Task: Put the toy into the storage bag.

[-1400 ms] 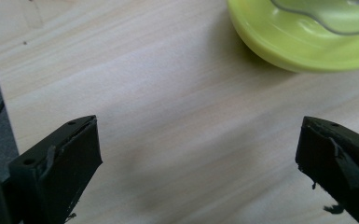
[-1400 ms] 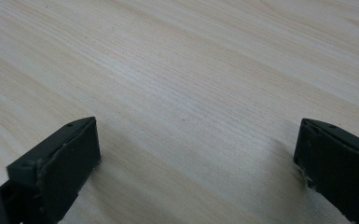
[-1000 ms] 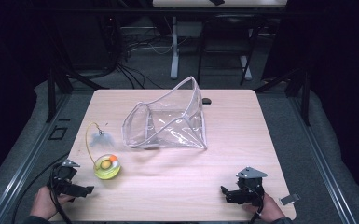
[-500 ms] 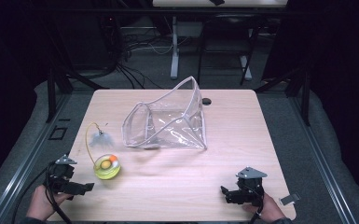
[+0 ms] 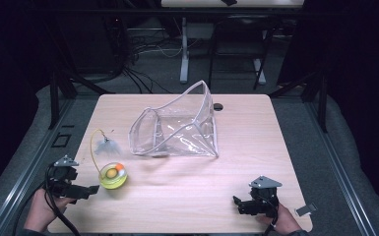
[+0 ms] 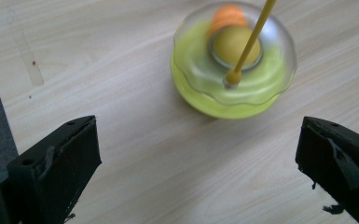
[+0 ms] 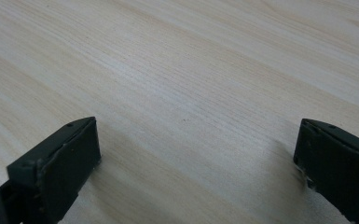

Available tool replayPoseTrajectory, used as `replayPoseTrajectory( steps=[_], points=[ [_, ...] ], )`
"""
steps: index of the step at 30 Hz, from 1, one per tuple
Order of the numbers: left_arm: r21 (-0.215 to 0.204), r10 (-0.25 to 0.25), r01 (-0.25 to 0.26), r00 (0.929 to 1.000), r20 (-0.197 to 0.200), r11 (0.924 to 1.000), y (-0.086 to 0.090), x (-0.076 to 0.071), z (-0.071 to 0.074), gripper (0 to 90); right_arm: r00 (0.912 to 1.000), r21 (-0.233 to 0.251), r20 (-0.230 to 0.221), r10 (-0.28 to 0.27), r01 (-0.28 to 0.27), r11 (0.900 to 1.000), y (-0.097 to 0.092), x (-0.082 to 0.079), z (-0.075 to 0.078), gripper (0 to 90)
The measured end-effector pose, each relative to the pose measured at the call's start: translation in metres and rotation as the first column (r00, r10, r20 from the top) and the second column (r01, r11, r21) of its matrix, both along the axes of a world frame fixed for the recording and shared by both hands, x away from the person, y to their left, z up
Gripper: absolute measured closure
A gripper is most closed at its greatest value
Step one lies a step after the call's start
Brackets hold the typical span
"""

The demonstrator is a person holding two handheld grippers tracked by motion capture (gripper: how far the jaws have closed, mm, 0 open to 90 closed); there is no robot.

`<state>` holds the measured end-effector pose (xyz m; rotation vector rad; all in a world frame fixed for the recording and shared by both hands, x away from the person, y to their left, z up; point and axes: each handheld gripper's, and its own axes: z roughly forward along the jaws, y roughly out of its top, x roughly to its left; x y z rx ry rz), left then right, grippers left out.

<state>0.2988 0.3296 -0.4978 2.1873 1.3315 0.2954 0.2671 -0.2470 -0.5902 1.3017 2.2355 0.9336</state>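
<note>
Left gripper (image 5: 89, 189), lower left of the high view, at the table's near edge, held in a hand (image 5: 42, 210); jaws spread wide apart, clamped on nothing. In the left gripper view, the same gripper (image 6: 198, 161) with one black jaw at each lower corner, bare wood between them.

Just ahead of those jaws, upper centre of the left gripper view: a round yellow-green plastic toy with a clear wavy dome (image 6: 233, 70), resting on the pale wooden table (image 6: 121, 60), apart from both jaws. Inside the dome, a yellow ball (image 6: 231, 44) and an orange ball (image 6: 227, 16) behind it, slightly blurred. A thin yellow wand (image 6: 254, 35) rising from the dome toward the upper edge of the frame.

In the high view, the toy (image 5: 112, 175) left of centre and low, just right of the left gripper; wand curving up to a grey feathery tuft (image 5: 107, 146) above it.

Centre of the high view: a large clear plastic bag with a pale rim (image 5: 179, 129), mouth open toward the left, well apart from the toy.

Right gripper (image 5: 235, 201), lower right of the high view, jaws likewise wide apart and holding nothing; in the right gripper view (image 7: 196, 163), bare tabletop between them.
</note>
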Motion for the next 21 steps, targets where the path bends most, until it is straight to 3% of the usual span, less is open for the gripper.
replayPoseTrajectory(
  steps=[6,10,15,21],
  points=[
    [-0.011,-0.013,0.013,0.9995,0.030,0.9999,-0.005,0.007,0.013,0.0,1.0000,0.000,0.000,0.000,0.000,1.0000,0.000,0.000,0.000,0.0],
    [0.001,-0.032,0.032,0.9968,0.073,0.9995,-0.013,0.012,0.023,0.0,1.0000,0.001,-0.003,0.007,-0.007,1.0000,0.000,0.000,0.000,0.0],
    [0.007,-0.051,0.050,0.9953,0.083,0.9987,-0.018,0.017,0.029,0.0,1.0000,0.004,0.000,0.007,-0.007,1.0000,0.000,0.001,0.000,0.0],
    [0.033,-0.082,0.080,0.9943,0.068,0.9962,-0.022,0.021,0.040,0.0,1.0000,0.004,0.001,0.008,-0.008,1.0000,0.000,0.001,0.000,0.0]
  ],
)
